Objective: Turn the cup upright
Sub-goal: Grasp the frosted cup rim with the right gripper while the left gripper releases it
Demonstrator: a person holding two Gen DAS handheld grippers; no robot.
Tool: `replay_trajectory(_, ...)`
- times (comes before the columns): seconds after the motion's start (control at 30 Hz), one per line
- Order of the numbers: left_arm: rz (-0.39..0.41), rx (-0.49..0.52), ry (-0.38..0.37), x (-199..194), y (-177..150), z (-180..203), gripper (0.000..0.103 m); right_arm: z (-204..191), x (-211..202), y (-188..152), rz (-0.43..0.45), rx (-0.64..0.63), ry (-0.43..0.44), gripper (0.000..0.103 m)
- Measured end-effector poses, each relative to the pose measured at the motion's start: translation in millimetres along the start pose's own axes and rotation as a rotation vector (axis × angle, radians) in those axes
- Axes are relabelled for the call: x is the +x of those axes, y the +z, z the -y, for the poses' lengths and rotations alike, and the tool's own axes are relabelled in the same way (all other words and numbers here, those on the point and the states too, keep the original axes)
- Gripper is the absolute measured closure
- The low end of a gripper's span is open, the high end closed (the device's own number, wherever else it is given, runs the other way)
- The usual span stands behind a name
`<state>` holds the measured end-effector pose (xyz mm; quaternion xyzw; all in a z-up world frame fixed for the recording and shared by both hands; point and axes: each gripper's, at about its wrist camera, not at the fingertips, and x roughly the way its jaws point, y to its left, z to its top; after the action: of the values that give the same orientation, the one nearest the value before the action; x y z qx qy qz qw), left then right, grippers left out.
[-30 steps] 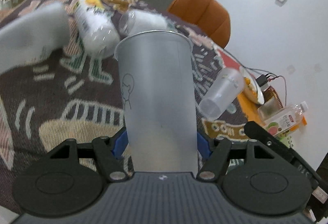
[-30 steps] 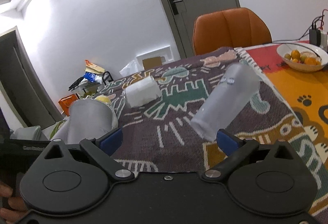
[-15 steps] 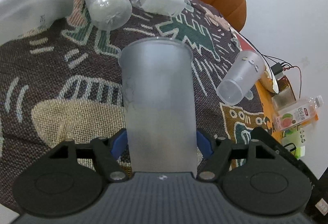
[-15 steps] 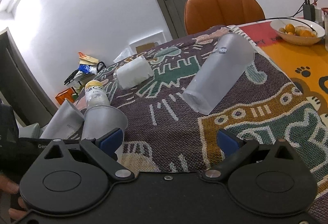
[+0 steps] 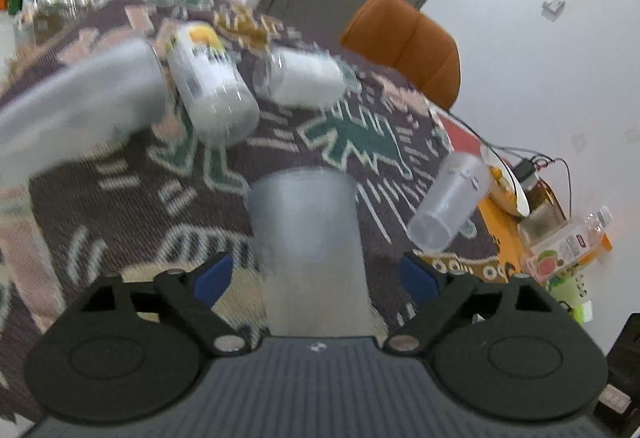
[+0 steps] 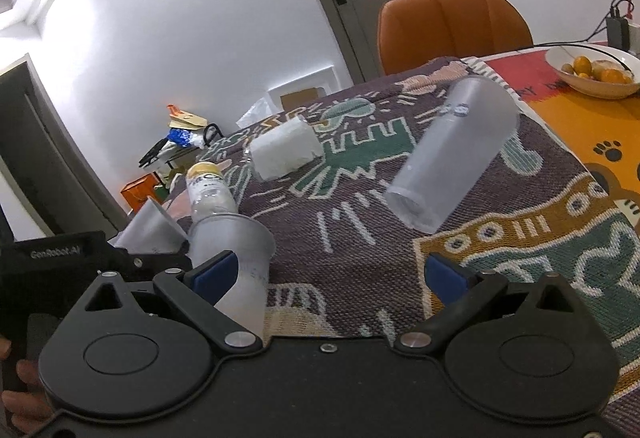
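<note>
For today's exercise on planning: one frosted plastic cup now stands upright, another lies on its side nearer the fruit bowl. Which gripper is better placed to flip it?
Right. The right gripper is open, facing the lying frosted plastic cup; the left gripper straddles the upright frosted cup.

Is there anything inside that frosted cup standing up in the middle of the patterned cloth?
The upright frosted cup looks empty through its translucent wall; only the patterned cloth shows behind. Its bottom is hidden behind the left gripper, whose fingers are spread apart.

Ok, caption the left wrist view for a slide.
Left claw open around an upright frosted cup; another cup lies tipped on the patterned cloth.
</note>
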<state>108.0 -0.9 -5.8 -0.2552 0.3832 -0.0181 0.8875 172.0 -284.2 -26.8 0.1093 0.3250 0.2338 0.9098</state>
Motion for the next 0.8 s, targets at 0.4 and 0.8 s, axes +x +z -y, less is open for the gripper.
replay_trajectory(0.4, 0.182, 0.086, 0.111, -26, 1, -25, 0.003, -26, 15, 9, -0.036, -0.060, 0.051, 0.000)
replay_trajectory(0.8, 0.288, 0.131, 0.218, -30, -5, -64, 0.001, -55, 45, 14, -0.112, -0.099, 0.098, 0.000)
